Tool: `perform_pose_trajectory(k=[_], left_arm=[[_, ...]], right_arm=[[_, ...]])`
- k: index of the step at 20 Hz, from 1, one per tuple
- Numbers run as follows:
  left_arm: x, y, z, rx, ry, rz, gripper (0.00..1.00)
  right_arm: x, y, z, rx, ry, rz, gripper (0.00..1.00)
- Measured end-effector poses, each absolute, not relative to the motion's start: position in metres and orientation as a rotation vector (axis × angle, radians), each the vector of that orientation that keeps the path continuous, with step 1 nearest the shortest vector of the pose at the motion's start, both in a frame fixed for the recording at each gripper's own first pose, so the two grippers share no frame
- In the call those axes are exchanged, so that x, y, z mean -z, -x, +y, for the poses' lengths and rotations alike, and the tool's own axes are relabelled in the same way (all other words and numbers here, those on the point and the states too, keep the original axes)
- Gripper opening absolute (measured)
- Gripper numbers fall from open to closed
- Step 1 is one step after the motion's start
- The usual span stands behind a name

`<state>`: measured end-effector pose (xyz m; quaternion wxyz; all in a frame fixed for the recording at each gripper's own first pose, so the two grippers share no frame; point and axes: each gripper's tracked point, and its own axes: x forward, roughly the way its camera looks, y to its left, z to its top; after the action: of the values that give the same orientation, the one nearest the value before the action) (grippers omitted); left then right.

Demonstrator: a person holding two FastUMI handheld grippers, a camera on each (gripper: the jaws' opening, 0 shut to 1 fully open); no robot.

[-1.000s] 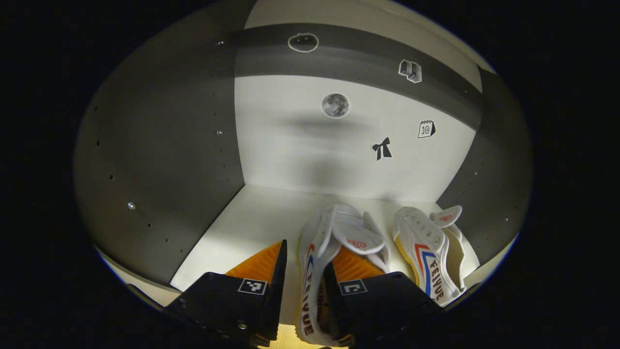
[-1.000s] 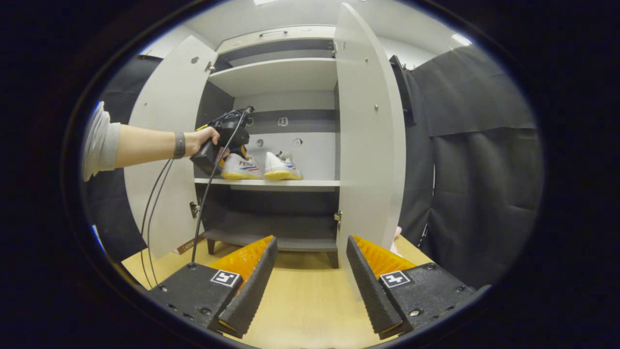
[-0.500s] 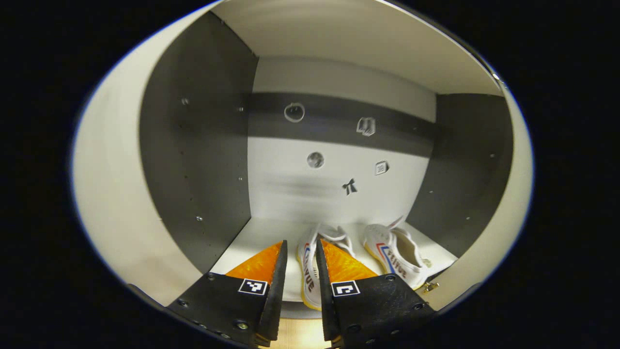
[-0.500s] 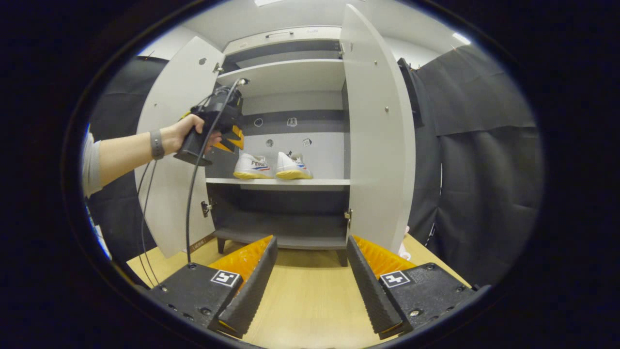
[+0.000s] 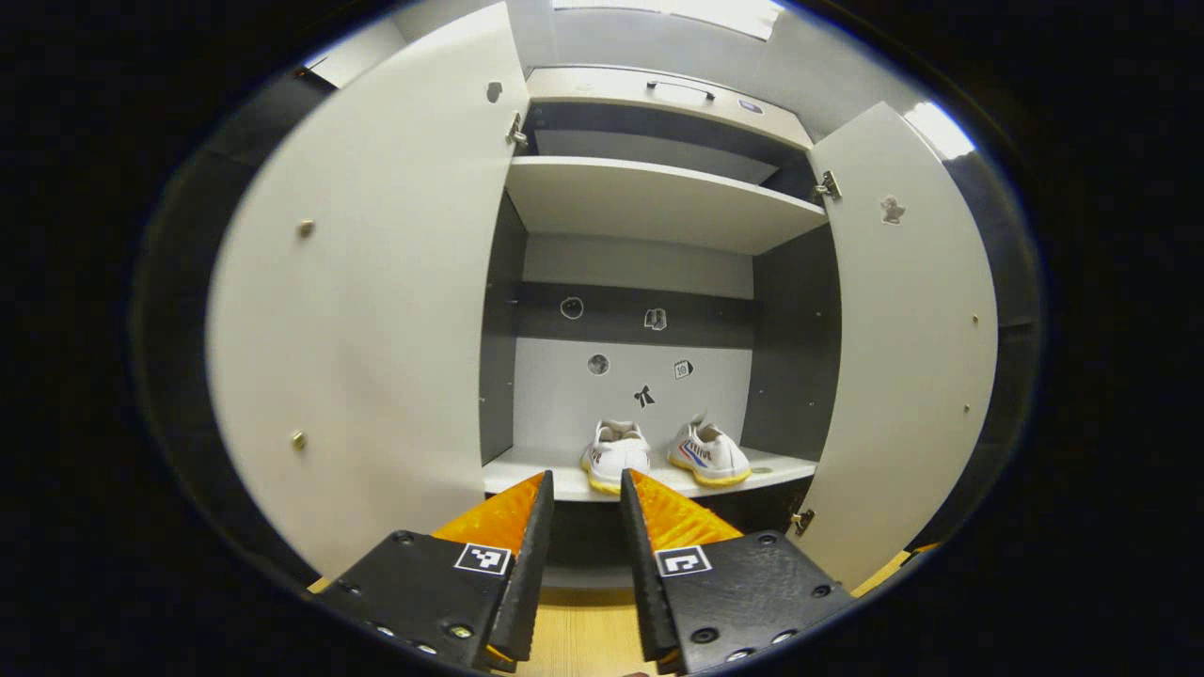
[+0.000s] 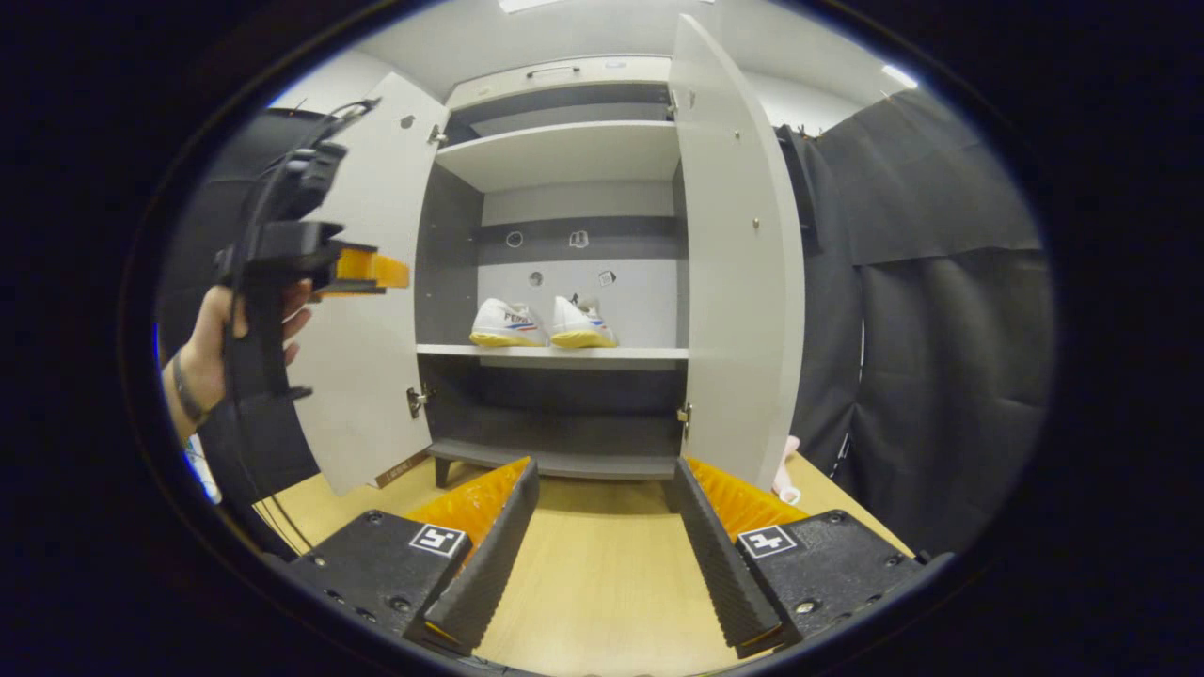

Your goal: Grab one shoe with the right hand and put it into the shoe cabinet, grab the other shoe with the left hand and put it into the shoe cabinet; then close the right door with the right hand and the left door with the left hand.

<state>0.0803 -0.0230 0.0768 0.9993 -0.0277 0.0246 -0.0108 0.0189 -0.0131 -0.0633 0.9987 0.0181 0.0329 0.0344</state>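
Two white shoes with yellow soles stand side by side on the cabinet's middle shelf (image 6: 555, 354): the left shoe (image 5: 617, 453) (image 6: 506, 324) and the right shoe (image 5: 707, 456) (image 6: 581, 324). Both cabinet doors are swung open, the left door (image 5: 376, 310) (image 6: 376, 395) and the right door (image 5: 903, 348) (image 6: 743, 282). My left gripper (image 5: 585, 484) is out in front of the cabinet, narrowly open with nothing between its fingers. In the right gripper view, that left gripper (image 6: 372, 270) is held by a hand (image 6: 235, 329) beside the left door. My right gripper (image 6: 604, 470) hangs wide open and empty above the floor.
A pale wooden floor (image 6: 602, 583) runs up to the cabinet's foot. Black cloth (image 6: 941, 329) hangs to the right of the right door. A small pink thing (image 6: 788, 470) lies by that door's lower edge. The upper shelf (image 5: 658, 202) and the bottom shelf (image 6: 555, 461) are bare.
My left gripper has drawn back out of the cabinet, leaving its shoe on the shelf beside the other. The right gripper has barely shifted.
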Motion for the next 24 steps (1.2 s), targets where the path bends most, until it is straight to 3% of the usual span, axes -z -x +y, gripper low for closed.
perform_pose_trajectory(k=[3, 4, 5, 8, 11, 17, 24], left_arm=[[-0.062, -0.029, -0.026, 0.013, 0.026, 0.022, 0.58], [-0.054, -0.013, -0.029, 0.01, 0.021, 0.024, 0.55], [-0.047, 0.001, -0.032, 0.012, 0.029, 0.028, 0.7], [-0.031, 0.034, -0.04, 0.021, 0.079, 0.034, 0.83], [-0.017, 0.052, -0.039, 0.001, 0.05, 0.037, 0.85], [0.004, 0.058, -0.043, 0.02, 0.044, 0.099, 0.87], [0.011, 0.061, -0.042, 0.035, 0.042, 0.126, 0.87]], right_arm=[[0.062, -0.013, -0.007, -0.081, -0.031, 0.066, 0.91], [0.061, -0.011, -0.005, -0.085, -0.027, 0.063, 0.91], [0.058, -0.008, -0.005, -0.084, -0.024, 0.054, 0.91], [0.05, 0.003, -0.015, -0.047, -0.041, 0.02, 0.92], [0.051, 0.017, -0.035, -0.008, -0.062, 0.038, 0.98], [0.015, 0.04, -0.123, 0.125, -0.025, 0.011, 0.98], [-0.058, 0.002, -0.237, 0.259, -0.031, -0.061, 0.98]])
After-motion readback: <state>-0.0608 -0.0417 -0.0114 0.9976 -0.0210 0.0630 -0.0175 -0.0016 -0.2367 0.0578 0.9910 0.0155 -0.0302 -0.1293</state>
